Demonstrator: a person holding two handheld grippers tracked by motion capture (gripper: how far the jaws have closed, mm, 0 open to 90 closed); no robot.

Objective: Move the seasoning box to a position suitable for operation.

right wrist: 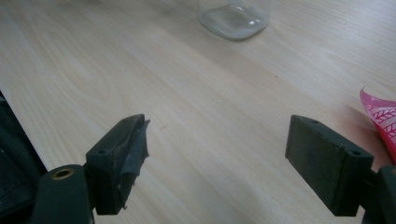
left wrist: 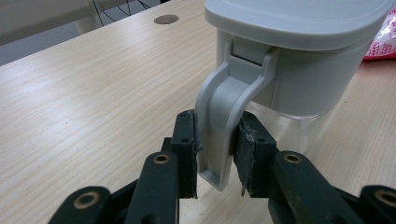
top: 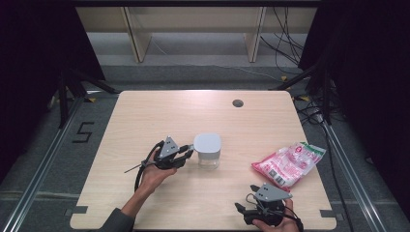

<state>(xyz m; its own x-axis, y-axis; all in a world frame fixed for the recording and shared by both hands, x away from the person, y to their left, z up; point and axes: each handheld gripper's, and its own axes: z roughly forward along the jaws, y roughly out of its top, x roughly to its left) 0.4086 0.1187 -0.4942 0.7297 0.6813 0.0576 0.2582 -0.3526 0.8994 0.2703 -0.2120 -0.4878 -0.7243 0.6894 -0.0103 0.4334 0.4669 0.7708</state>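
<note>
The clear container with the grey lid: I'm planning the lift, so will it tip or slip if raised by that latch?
The container looks empty, so probably light. The left gripper pinches only its hinged latch, so it may swing or tilt. Smooth plastic could slip.

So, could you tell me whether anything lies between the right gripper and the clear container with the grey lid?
Nothing visible does. Bare table runs from the open right gripper to the container; the pink packet lies off to its side.
</note>
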